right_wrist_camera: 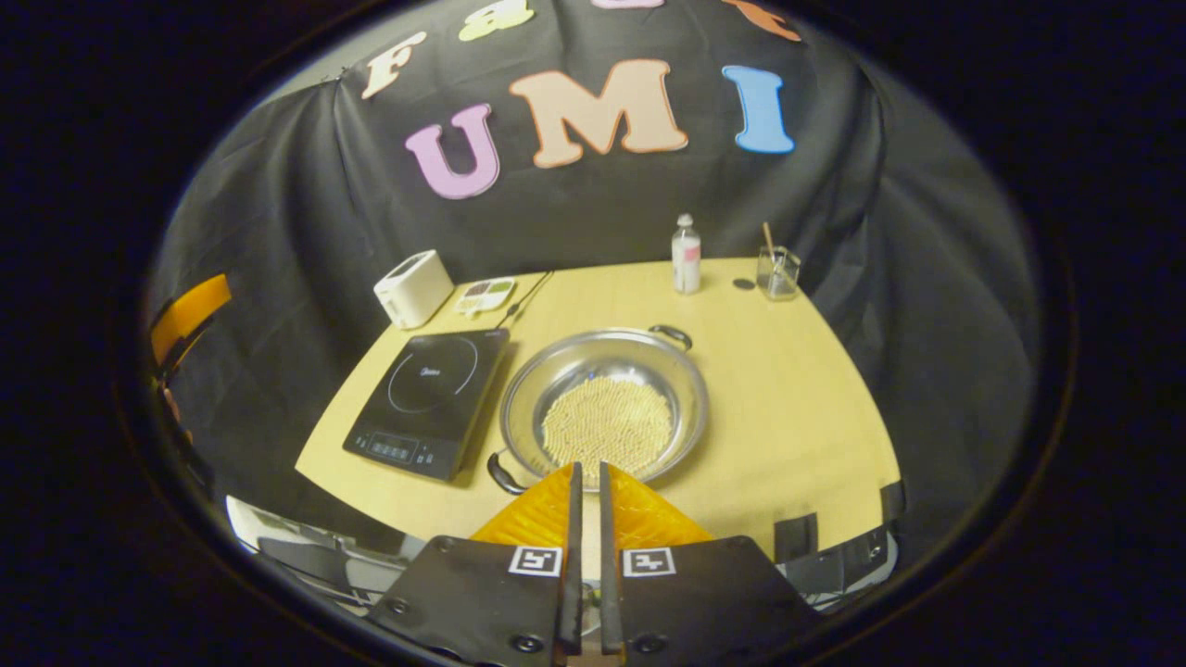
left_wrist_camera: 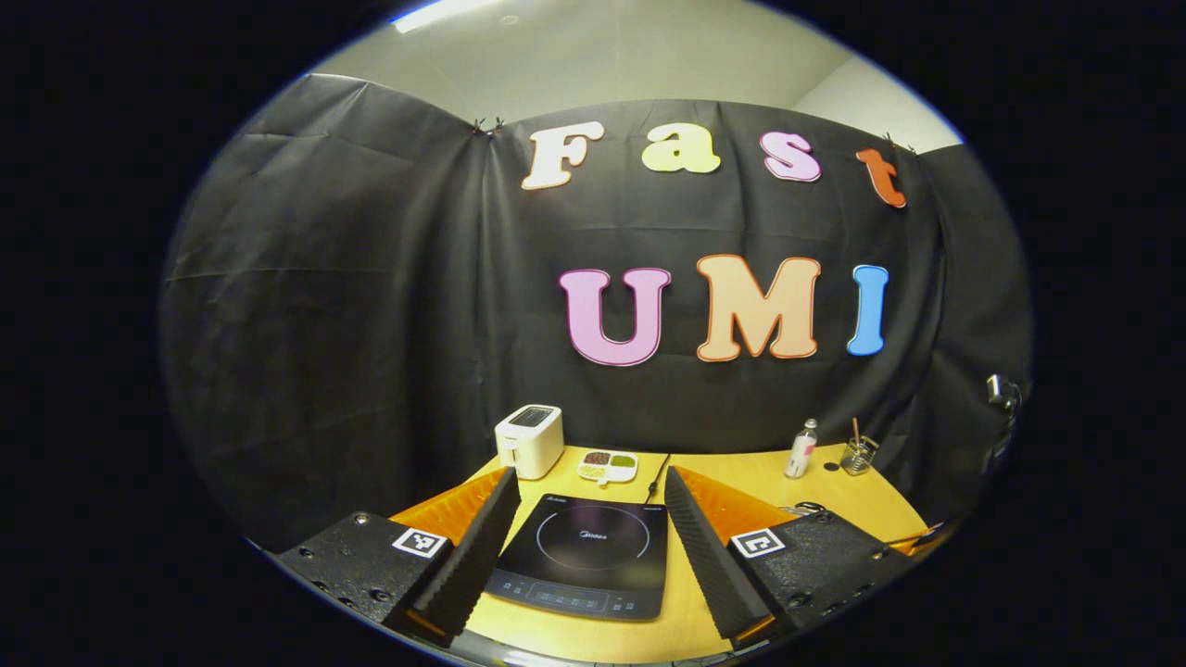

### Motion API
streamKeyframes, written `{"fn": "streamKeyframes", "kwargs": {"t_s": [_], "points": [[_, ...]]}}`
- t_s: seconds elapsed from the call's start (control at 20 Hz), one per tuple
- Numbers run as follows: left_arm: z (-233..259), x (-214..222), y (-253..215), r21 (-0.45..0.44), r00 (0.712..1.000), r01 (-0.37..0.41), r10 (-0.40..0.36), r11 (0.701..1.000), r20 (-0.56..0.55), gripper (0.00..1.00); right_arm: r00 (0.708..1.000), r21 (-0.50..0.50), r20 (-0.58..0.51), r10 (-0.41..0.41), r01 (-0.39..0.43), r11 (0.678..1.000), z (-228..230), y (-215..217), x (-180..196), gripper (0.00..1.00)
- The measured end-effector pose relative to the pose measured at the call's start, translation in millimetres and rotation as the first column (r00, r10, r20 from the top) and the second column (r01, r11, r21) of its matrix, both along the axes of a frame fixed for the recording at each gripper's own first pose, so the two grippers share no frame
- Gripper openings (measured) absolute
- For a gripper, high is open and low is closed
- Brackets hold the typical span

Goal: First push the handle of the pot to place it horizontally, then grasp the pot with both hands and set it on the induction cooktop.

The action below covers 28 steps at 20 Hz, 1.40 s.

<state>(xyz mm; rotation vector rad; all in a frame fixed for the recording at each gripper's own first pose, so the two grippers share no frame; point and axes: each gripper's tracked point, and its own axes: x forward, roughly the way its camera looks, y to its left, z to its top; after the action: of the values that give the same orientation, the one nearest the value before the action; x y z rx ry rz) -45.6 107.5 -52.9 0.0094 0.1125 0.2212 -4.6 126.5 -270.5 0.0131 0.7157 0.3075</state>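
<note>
Nothing done: pot (right_wrist_camera: pixel 604 408) beside cooktop (right_wrist_camera: pixel 428 400) (handles slanted); left gripper (left_wrist_camera: pixel 588 528) wide, right gripper (right_wrist_camera: pixel 586 491) nearly closed, empty.

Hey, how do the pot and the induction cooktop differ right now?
The pot is round, shiny metal, with two loop handles and pale beads inside; the induction cooktop is flat, black and rectangular, with nothing on it. The pot sits to the cooktop's right in the right gripper view. Both rest on the wooden table, close together.
</note>
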Motion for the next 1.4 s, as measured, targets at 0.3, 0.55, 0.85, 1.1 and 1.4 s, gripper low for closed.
{"fn": "streamKeyframes", "kwargs": {"t_s": [0.3, 0.55, 0.85, 1.1, 1.4], "points": [[-9.1, 0.6, 21.7, 0.0, 0.999, -0.044, 0.044, 0.999, -0.023, 0.96, 0.99, -0.018, -0.14, 0.02, -0.023, 1.0, -42.5, 22.2, -0.6, 0.1], [-16.0, 2.2, 36.2, 0.018, 0.998, -0.052, 0.052, 0.998, -0.037, 0.96, 0.966, -0.051, -0.26, 0.016, -0.03, 0.998, -84.6, 34.0, -5.3, 0.1], [-24.4, 1.8, 46.8, 0.027, 0.997, -0.044, 0.046, 0.999, -0.068, 0.96, 0.924, -0.105, -0.381, -0.023, -0.019, 0.994, -130.0, 42.6, -13.7, 0.05], [-33.3, 1.3, 49.8, 0.015, 0.996, -0.017, 0.019, 1.0, -0.089, 0.95, 0.907, -0.14, -0.42, -0.045, -0.015, 0.99, -150.5, 49.7, -9.4, 0.04], [-49.0, -4.5, 58.8, -0.015, 0.992, -0.022, 0.02, 1.0, -0.123, 0.96, 0.907, -0.184, -0.417, -0.061, -0.018, 0.983, -162.3, 59.2, 8.7, 0.0]]}}
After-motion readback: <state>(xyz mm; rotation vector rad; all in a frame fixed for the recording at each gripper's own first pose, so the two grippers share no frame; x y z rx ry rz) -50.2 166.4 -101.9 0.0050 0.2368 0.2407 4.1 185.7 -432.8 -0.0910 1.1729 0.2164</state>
